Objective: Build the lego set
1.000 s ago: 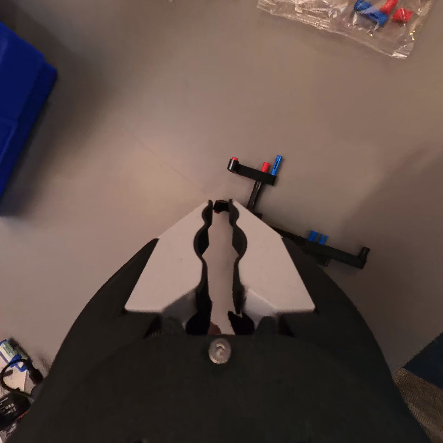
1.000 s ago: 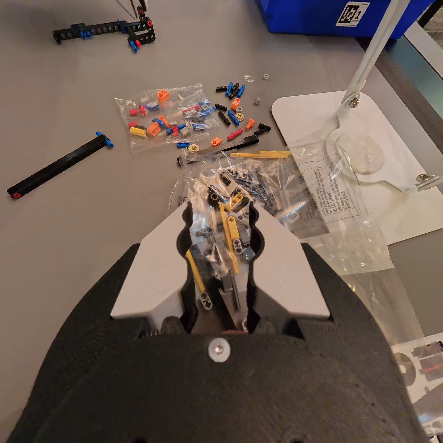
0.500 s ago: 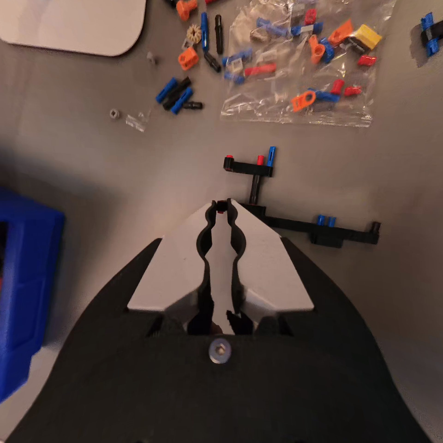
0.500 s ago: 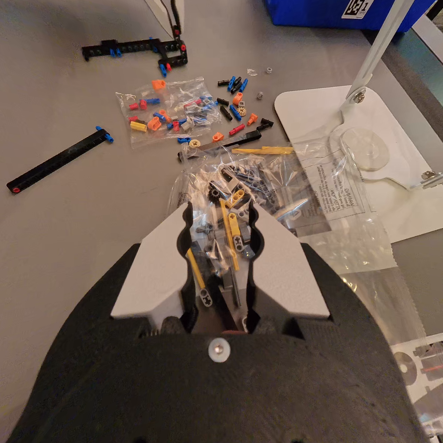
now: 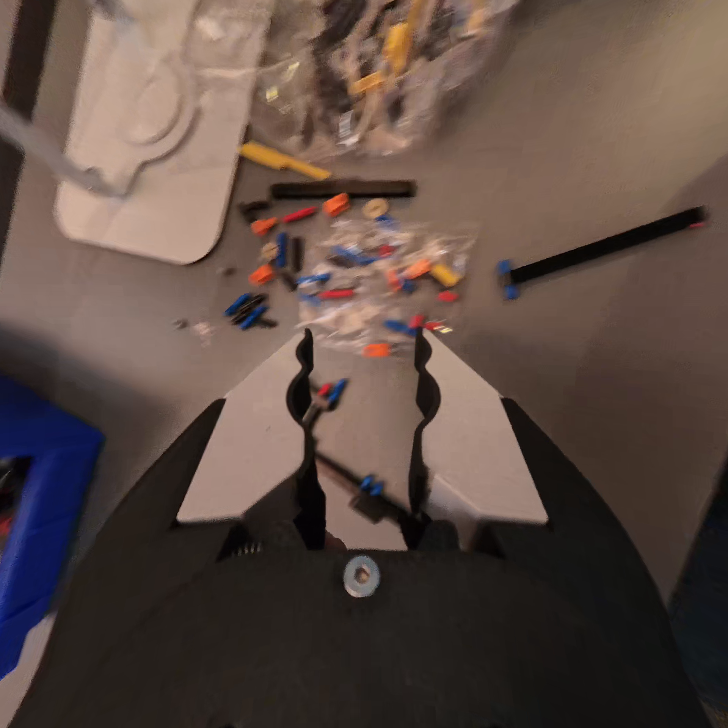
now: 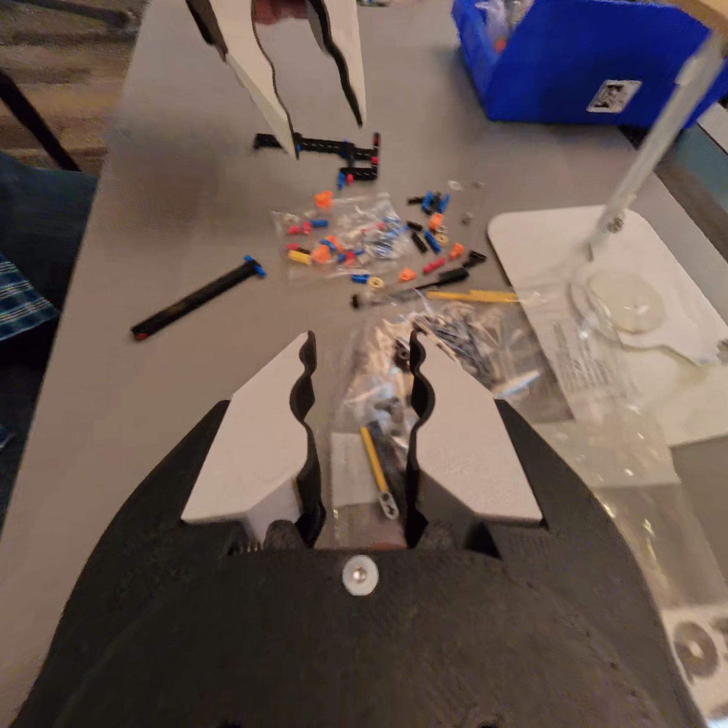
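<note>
A grey table (image 6: 165,244) carries the scattered set. In the left wrist view the left gripper (image 5: 362,338) hangs with jaws spread wide and empty; the black assembly (image 5: 346,476) with blue pins lies on the table low in the frame, seen between its fingers. In the right wrist view the right gripper (image 6: 360,340) is also released, over a clear bag of parts (image 6: 437,354) at centre. A small parts bag (image 6: 342,236) lies above it, a long black beam (image 6: 197,299) at left, a blue bin (image 6: 571,67) at upper right.

Grey table (image 6: 197,220) carries loose, blurry lego pieces (image 6: 429,236), bags (image 6: 342,244).
</note>
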`<state>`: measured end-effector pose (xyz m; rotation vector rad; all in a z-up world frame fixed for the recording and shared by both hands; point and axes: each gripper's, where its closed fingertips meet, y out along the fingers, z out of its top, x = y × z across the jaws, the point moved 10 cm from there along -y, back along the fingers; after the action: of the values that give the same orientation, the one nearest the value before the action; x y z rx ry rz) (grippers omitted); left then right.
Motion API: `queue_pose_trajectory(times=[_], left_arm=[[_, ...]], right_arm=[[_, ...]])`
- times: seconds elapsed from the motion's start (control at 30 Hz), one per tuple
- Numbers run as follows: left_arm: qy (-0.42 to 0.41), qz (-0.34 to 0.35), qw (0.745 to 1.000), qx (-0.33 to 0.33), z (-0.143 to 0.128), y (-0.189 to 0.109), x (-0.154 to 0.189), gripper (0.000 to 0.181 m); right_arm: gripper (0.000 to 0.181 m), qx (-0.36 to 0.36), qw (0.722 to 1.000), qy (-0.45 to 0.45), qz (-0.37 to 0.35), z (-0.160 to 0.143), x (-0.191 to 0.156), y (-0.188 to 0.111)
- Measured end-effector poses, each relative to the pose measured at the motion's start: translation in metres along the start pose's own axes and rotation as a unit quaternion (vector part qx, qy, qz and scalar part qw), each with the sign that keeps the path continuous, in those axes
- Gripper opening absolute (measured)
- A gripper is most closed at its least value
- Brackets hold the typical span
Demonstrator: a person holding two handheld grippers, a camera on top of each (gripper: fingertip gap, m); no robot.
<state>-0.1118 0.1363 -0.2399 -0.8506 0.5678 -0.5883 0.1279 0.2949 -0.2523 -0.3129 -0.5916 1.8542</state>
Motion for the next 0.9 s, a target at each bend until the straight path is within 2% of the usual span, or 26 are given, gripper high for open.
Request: queue_pose_trajectory(times=[0.1, 0.17, 0.23, 0.3, 0.4, 0.47, 0.53, 0.6, 0.7, 0.8, 0.9], left_arm=[[0.018, -0.013, 1.000, -0.010, 0.011, 0.005, 0.040, 0.047], [-0.006, -0.037, 0.999, -0.004, 0.014, 0.009, 0.062, 0.045], [-0.022, -0.024, 0.999, -0.023, 0.009, 0.014, 0.073, 0.039], [-0.052, -0.022, 0.998, -0.029, 0.003, 0.020, 0.082, 0.036], [-0.106, -0.024, 0.994, -0.023, 0.001, 0.027, 0.090, 0.035], [-0.165, -0.028, 0.986, -0.013, 0.002, 0.027, 0.095, 0.034], [-0.238, -0.054, 0.969, 0.030, 0.004, 0.024, 0.104, 0.029], [-0.284, -0.058, 0.956, 0.045, 0.003, 0.025, 0.110, 0.030], [-0.309, -0.044, 0.949, 0.040, -0.001, 0.029, 0.112, 0.036], [-0.343, -0.052, 0.937, 0.047, 0.004, 0.032, 0.113, 0.043], [-0.344, -0.032, 0.938, 0.029, 0.013, 0.037, 0.117, 0.045]], right_arm=[[0.043, -0.015, 0.999, -0.018, 0.035, 0.004, -0.023, 0.013], [0.027, -0.026, 0.996, -0.036, 0.081, 0.008, -0.044, 0.021], [0.019, -0.043, 0.993, -0.037, 0.106, 0.014, -0.065, 0.030], [0.021, -0.069, 0.988, -0.005, 0.135, 0.015, -0.082, 0.044], [0.022, -0.111, 0.986, 0.015, 0.125, 0.010, -0.098, 0.068], [0.023, -0.132, 0.983, 0.036, 0.125, 0.007, -0.104, 0.078], [0.022, -0.127, 0.982, 0.059, 0.128, 0.007, -0.108, 0.082], [0.020, -0.119, 0.981, 0.070, 0.138, 0.009, -0.114, 0.087], [0.024, -0.098, 0.974, 0.100, 0.179, 0.013, -0.120, 0.093], [0.029, -0.073, 0.971, 0.131, 0.184, 0.010, -0.111, 0.085], [0.030, -0.060, 0.974, 0.137, 0.173, 0.003, -0.101, 0.073]])
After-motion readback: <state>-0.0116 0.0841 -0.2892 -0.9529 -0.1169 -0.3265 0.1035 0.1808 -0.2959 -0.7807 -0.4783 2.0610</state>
